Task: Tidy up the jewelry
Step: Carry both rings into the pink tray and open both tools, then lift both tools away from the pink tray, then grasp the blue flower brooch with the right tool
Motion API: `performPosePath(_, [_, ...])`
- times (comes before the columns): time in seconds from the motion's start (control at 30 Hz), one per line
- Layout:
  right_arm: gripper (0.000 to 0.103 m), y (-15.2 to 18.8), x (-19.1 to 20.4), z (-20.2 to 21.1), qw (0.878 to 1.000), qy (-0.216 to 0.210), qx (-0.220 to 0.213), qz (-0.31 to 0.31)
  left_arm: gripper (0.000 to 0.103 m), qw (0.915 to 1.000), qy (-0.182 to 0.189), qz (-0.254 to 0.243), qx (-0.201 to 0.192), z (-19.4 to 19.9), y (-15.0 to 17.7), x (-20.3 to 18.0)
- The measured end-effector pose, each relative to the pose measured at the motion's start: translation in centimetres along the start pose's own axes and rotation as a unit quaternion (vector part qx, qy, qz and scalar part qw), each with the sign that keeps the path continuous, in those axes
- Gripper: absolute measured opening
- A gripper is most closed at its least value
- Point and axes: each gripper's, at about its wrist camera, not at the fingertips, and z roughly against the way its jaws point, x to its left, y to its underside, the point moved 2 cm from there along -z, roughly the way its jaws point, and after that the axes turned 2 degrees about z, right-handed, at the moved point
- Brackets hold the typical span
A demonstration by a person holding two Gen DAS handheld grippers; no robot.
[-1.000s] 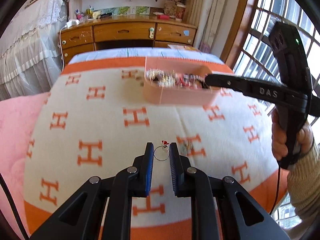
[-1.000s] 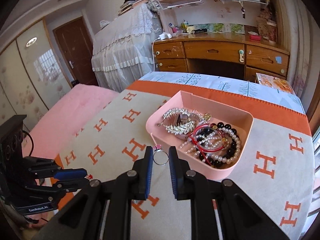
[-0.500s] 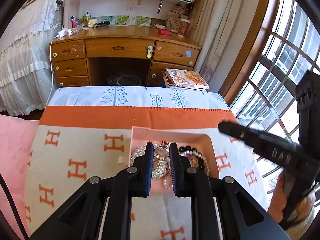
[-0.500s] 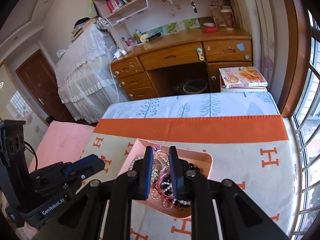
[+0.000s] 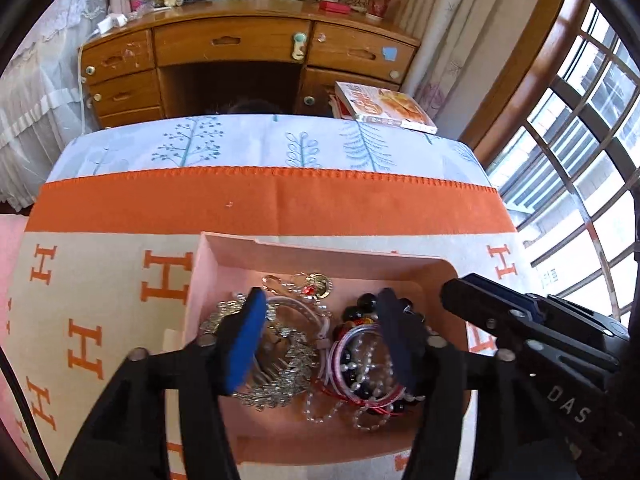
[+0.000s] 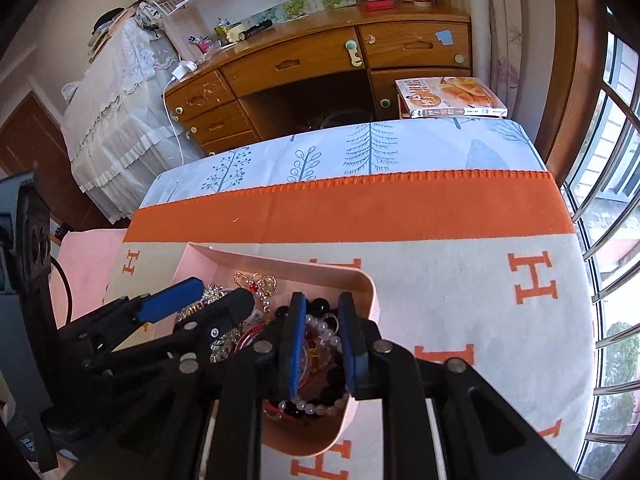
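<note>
A pink tray full of jewelry sits on the orange-and-cream blanket. It holds silver hair combs, pearl strands and dark bead bracelets, and a gold piece. My left gripper hovers over the tray with its jaws wide apart and nothing between them; it also shows in the right wrist view. My right gripper hangs over the tray's right end, jaws slightly apart, empty. Its fingers show in the left wrist view.
The blanket covers a bed with a leaf-print sheet at its far end. A wooden desk stands beyond, a book beside it. A barred window is on the right.
Both grippers carried a ring over to the tray and opened. The left jaws now stand wide apart, the right ones slightly. Neither ring sits between the fingers any longer.
</note>
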Motion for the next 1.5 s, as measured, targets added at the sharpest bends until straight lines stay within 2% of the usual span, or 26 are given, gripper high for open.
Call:
performPosePath(0.17, [0.018, 0.2, -0.2, 1.2, 1.0, -0.006, -0.016, -0.007, 0.064, 0.9999, 0.01, 0.011, -0.007, 1.7, 0.6, 1.0])
performPosePath(0.3, [0.018, 1.3, 0.4, 2.5, 1.0, -0.016, -0.023, 0.0, 0.064, 0.9997, 0.002, -0.01, -0.02, 4.1, 1.9, 1.2])
performPosePath(0.67, [0.017, 7.3, 3.2, 7.3, 0.997, -0.047, -0.034, 0.044, 0.072, 0.9978, -0.007, -0.041, -0.052, 11.8, 7.7, 2.5])
performPosePath(0.97, [0.018, 11.8, 5.7, 10.2, 0.992, -0.065, -0.051, 0.093, 0.078, 0.9936, -0.008, -0.036, -0.107, 16.9, 12.3, 2.9])
performPosePath(1.07, [0.018, 13.2, 6.3, 10.6, 0.99, -0.073, -0.051, 0.109, 0.085, 0.9913, -0.015, -0.04, -0.125, 17.8, 13.7, 2.9])
performPosePath(1.1, [0.018, 13.7, 6.4, 10.7, 0.989, -0.074, -0.051, 0.114, 0.088, 0.9905, -0.017, -0.042, -0.13, 18.0, 14.3, 2.9])
performPosePath(1.23, [0.03, 15.9, 7.0, 10.9, 0.986, -0.084, -0.054, 0.134, 0.089, 0.9898, -0.021, -0.045, -0.134, 18.1, 16.3, 3.0])
performPosePath(1.5, [0.044, 20.3, 7.1, 10.4, 0.975, -0.117, -0.045, 0.185, 0.089, 0.9936, -0.023, -0.031, -0.106, 16.1, 20.1, 4.3])
